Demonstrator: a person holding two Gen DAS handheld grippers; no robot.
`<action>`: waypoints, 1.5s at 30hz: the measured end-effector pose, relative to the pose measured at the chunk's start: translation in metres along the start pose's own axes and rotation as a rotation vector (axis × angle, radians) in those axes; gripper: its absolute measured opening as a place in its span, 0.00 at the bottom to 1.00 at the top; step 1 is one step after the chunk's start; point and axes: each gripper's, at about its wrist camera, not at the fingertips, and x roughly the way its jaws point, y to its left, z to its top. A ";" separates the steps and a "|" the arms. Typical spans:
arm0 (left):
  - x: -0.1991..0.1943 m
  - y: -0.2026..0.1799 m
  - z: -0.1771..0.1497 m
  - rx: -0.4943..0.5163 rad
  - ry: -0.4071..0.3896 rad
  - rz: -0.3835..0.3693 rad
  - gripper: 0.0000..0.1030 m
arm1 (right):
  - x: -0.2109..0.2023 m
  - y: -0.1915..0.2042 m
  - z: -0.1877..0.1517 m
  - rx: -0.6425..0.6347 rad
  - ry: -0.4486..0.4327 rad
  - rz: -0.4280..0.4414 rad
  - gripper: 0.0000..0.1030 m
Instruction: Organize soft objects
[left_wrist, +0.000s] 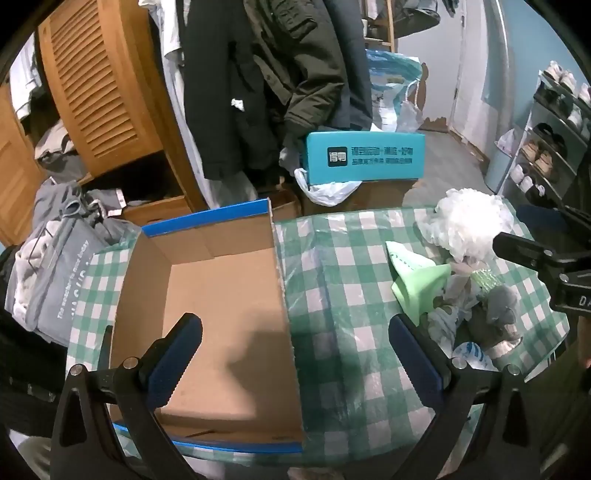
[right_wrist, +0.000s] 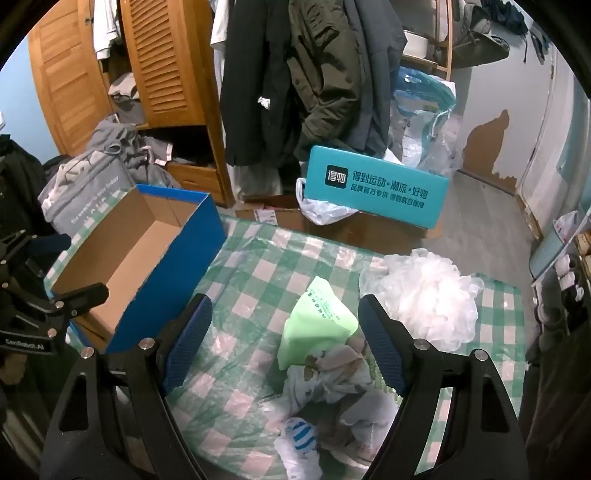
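The left gripper hung above the table with its blue-padded fingers spread wide and nothing between them, one finger over the open cardboard box and the other over the checked cloth. The box, blue on its outer walls, sat at the table's left edge and had nothing visible on its bare floor. The right gripper also stood with its jaws fully apart, poised over the heap of soft things near the table's right edge without touching it. In that heap a green plastic bag lay toward the middle of the table, a white mesh bath puff sat at the far right corner, crumpled pale cloths lay just beside the bag, and a blue-and-white striped sock lay at the near edge. A teal box stood on cartons beyond the table's far edge.
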 end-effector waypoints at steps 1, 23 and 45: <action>0.000 -0.001 -0.001 0.005 0.000 0.004 0.99 | 0.000 0.000 0.000 0.000 0.001 0.000 0.78; 0.000 0.002 -0.003 -0.012 0.010 -0.010 0.99 | 0.002 -0.001 -0.001 0.000 0.008 0.003 0.78; 0.000 -0.003 -0.003 0.001 0.010 -0.005 0.99 | -0.002 -0.002 -0.001 -0.001 0.004 -0.001 0.78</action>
